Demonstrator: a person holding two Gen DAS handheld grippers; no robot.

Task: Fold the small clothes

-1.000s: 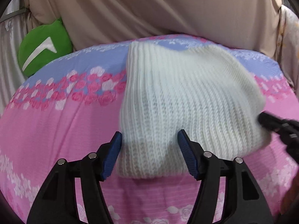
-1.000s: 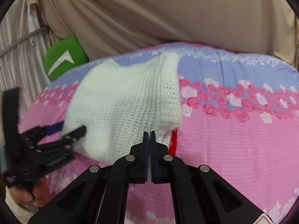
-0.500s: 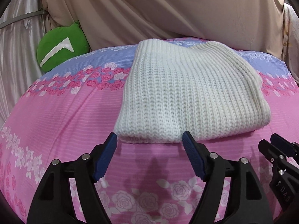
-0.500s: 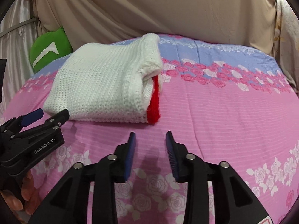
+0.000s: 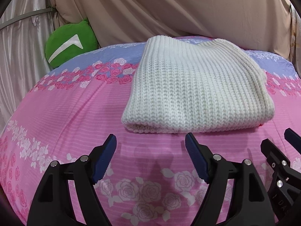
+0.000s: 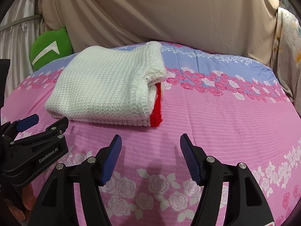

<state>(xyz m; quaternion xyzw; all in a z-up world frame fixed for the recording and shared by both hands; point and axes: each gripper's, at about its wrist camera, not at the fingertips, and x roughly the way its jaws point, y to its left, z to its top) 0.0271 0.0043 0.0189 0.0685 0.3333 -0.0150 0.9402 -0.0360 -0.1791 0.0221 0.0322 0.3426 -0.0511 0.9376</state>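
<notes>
A white knitted garment lies folded flat on the pink floral bedspread. In the right wrist view the same folded garment shows a red edge along its right side. My left gripper hovers open just short of the garment's near edge, with nothing between its blue pads. My right gripper hovers in front of the garment's red corner; its jaws are opening and hold nothing. Each gripper shows at the edge of the other's view: the right gripper and the left gripper.
A green cushion with a white mark sits at the back left against a beige draped sheet. Pale curtains hang on the left. A hand holds the left gripper's handle. Bare bedspread spreads to the right of the garment.
The right gripper let go of the garment's edge and opened. Both grippers drew back toward me off the garment, which now lies folded and still.
</notes>
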